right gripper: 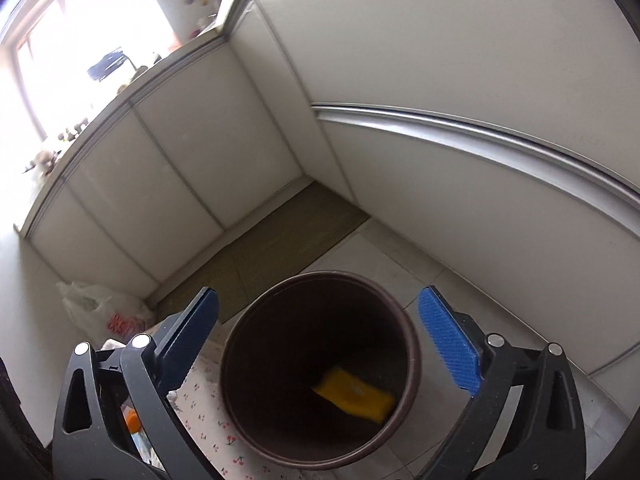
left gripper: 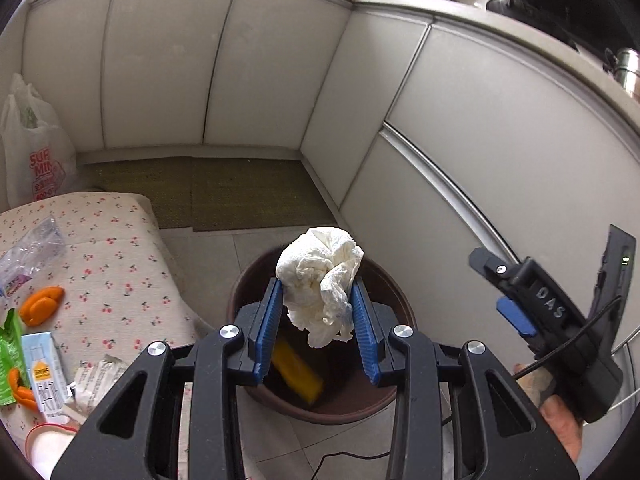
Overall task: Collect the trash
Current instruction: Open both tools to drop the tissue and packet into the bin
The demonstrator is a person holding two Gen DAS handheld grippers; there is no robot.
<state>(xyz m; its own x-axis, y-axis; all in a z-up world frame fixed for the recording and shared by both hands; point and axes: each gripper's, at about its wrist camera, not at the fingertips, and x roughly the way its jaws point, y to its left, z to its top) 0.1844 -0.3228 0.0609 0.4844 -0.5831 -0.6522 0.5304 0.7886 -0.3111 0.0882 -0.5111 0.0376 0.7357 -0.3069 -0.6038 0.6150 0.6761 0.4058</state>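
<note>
Partly done: a yellow item (right gripper: 354, 396) already lies inside the brown bin (right gripper: 256, 312). Right gripper (right gripper: 336, 344) jaws wide, empty, above it. Left gripper (left gripper: 318, 316) jaws clamp a crumpled tissue (left gripper: 320, 276) over the bin. Carton (left gripper: 44, 368), orange peel (left gripper: 40, 304) and wrappers remain on the surface (left gripper: 120, 248) near its bin-side edge

White cabinet doors (left gripper: 160, 68) fill the top of my left view, under a countertop (left gripper: 400, 0) cluttered with blurred packets at the upper right. Below them lies an olive floor mat (left gripper: 240, 196) on grey tiles (left gripper: 208, 248). At the left edge stands a white shopping bag (left gripper: 36, 152) with red lettering — in my right view, a bright window (right gripper: 80, 40) at upper left.
</note>
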